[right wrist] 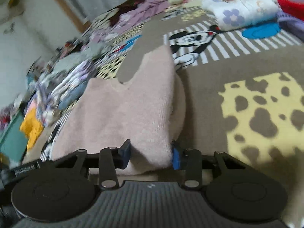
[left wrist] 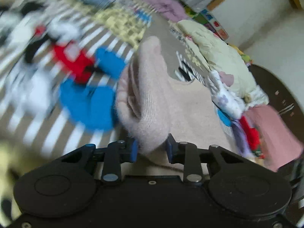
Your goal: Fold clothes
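A pale pink fuzzy knit garment (left wrist: 152,87) lies on a cartoon-print rug. My left gripper (left wrist: 152,149) is shut on a bunched fold of it, which rises up and away between the blue pads. In the right wrist view the same pink garment (right wrist: 133,104) spreads flat toward the left, with a folded edge on its right side. My right gripper (right wrist: 151,154) is shut on its near edge, cloth filling the gap between the pads.
The rug (right wrist: 247,104) has mouse figures, stripes and yellow spotted patches. Heaps of other clothes line it: a cream quilted piece (left wrist: 218,57), a floral white item (right wrist: 243,13), pink cloth (left wrist: 275,133), and a mixed pile (right wrist: 62,87) at left. White walls stand behind.
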Motion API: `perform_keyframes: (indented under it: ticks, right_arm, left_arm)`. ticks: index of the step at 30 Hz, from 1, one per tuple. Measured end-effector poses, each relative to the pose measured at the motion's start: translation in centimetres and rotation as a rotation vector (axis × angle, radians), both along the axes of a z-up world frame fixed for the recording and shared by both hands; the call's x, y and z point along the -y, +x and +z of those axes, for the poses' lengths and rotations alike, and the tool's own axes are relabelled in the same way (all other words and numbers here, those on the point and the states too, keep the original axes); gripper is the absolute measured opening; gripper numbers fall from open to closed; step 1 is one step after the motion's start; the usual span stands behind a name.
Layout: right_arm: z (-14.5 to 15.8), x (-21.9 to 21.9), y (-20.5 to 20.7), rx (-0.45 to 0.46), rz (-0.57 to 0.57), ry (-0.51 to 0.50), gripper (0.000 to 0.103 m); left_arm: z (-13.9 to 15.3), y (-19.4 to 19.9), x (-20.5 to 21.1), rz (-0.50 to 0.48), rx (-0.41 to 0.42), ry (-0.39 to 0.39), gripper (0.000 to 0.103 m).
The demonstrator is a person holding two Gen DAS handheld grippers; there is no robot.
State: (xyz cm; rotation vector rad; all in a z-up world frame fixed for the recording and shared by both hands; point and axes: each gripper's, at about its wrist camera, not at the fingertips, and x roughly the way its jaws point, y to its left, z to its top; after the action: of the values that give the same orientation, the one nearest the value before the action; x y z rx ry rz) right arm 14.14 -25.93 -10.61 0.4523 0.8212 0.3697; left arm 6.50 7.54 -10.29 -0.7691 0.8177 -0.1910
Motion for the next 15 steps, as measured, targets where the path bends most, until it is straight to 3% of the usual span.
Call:
perform_keyframes:
  ticks: [2, 4, 5, 8, 12, 15]
  right_arm:
    - [-0.1, 0.8, -2.5, -0.071, 0.036, 0.027, 0.043]
    - [-0.2, 1.4, -4.9, -0.132, 0.064, -0.003, 0.056]
    - [-0.3, 1.7, -6.0, -0.163, 0.078, -0.019, 0.059]
    - [0.2, 3.2, -6.9, -0.126, 0.031, -0.008, 0.066]
    - [0.5, 3.4, -4.6, -0.09, -0.023, 0.04, 0.079]
    - [-0.4, 2.4, -2.2, -0.065, -0.031, 0.02, 0.08]
  left_arm:
    - [-0.5, -2.6, -0.9, -0.014, -0.058, 0.008, 0.038]
    - [-1.0, -4.2, -1.9, 0.001, -0.076, 0.023, 0.06]
    - [-1.1, -4.4, -2.5, 0.018, -0.068, 0.022, 0.063]
    - [-0.4, -3.5, -3.4, 0.038, -0.027, 0.016, 0.068]
    - [0.1, 0.0, -3.0, -0.007, 0.016, 0.073, 0.069]
    - [-0.8, 2.3, -2.8, -0.036, 0.01, 0.089, 0.069]
